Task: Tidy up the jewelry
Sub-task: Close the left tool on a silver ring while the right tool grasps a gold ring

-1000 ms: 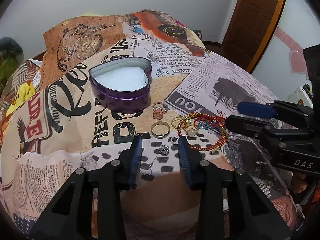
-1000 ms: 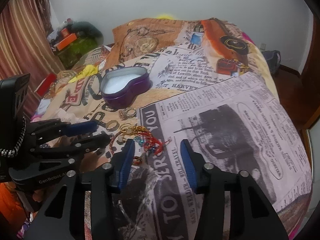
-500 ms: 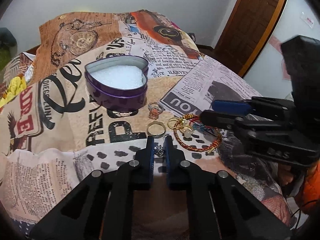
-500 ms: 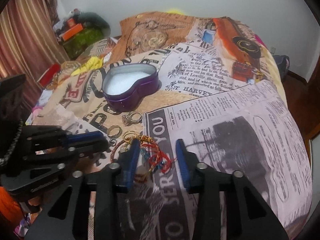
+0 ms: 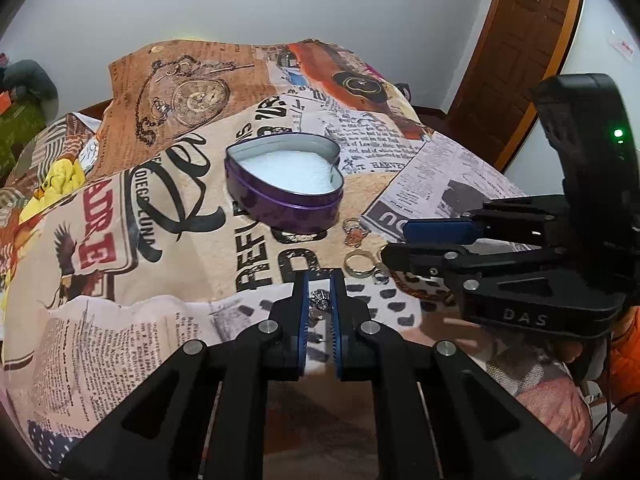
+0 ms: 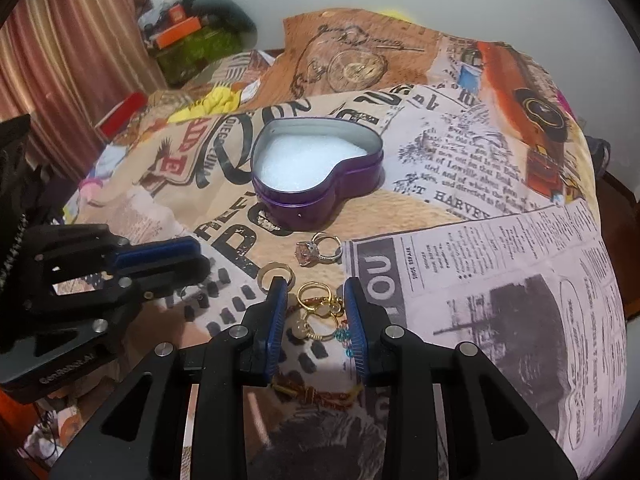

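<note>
A purple heart-shaped tin (image 5: pixel 280 204) (image 6: pixel 316 200) with white lining stands open on the printed bedspread. My left gripper (image 5: pixel 319 280) is shut on a small silver earring (image 5: pixel 320 299), held just above the cloth. My right gripper (image 6: pixel 316 294) is open, its fingers astride a cluster of gold rings (image 6: pixel 318 304) and a red-gold bracelet (image 6: pixel 316 394). A stone ring (image 6: pixel 318 250) (image 5: pixel 354 232) and a plain gold ring (image 6: pixel 276 274) (image 5: pixel 359 263) lie between the tin and the grippers. The right gripper (image 5: pixel 404 246) shows in the left wrist view, over the bracelet.
The bedspread (image 6: pixel 500 280) falls away at its right edge. A wooden door (image 5: pixel 520 48) stands at the back right. Clutter and a curtain (image 6: pixel 72 52) sit at the far left. The left gripper (image 6: pixel 160 264) is close beside the right one.
My left gripper has closed on the earring and lifted it slightly. My right gripper has moved forward over the gold rings and bracelet, still open.
</note>
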Motion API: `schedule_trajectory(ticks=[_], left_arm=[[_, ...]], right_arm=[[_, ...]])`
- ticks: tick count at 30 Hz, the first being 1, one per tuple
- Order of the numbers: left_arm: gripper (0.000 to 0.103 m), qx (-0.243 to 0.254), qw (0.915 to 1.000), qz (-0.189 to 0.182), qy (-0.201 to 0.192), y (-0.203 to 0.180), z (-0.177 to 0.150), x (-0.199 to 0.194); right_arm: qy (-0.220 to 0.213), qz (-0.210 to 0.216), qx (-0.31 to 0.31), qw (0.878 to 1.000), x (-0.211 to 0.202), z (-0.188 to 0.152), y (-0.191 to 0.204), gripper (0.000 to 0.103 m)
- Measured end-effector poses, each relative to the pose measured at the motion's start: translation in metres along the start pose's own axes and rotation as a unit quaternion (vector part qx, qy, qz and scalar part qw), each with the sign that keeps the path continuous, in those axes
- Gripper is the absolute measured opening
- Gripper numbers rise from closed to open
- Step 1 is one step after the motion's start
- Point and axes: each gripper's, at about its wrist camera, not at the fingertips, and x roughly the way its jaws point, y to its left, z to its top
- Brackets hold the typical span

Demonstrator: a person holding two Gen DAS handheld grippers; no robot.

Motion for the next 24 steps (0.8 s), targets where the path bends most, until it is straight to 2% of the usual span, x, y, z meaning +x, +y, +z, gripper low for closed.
schedule_trajectory(ticks=[5, 7, 13, 18, 24], left_arm=[[0.009, -0.004, 1.0000, -0.002, 0.002, 0.003, -0.002, 0.002], [0.009, -0.005, 1.0000, -0.001, 0.001, 0.003, -0.002, 0.001], [0.009, -0.006, 1.0000, 0.005, -0.005, 0.003, -0.003, -0.004], [0.009, -0.008, 0.9998, 0.009, -0.014, 0.001, -0.001, -0.015], [0.009, -0.001, 0.9987, 0.021, -0.047, -0.005, 0.009, -0.034]], right_arm=[[0.009, -0.010, -0.025, 1.000, 0.008, 0.001, 0.004, 0.026], [0.007, -0.024, -0.034, 0.999, 0.010, -0.001, 0.006, 0.017], [0.002, -0.021, -0.031, 0.999, 0.006, -0.002, 0.007, 0.016], [-0.017, -0.026, -0.013, 0.999, -0.008, 0.000, 0.005, 0.016], [-0.058, -0.044, 0.002, 0.997, -0.037, 0.007, 0.007, 0.016]])
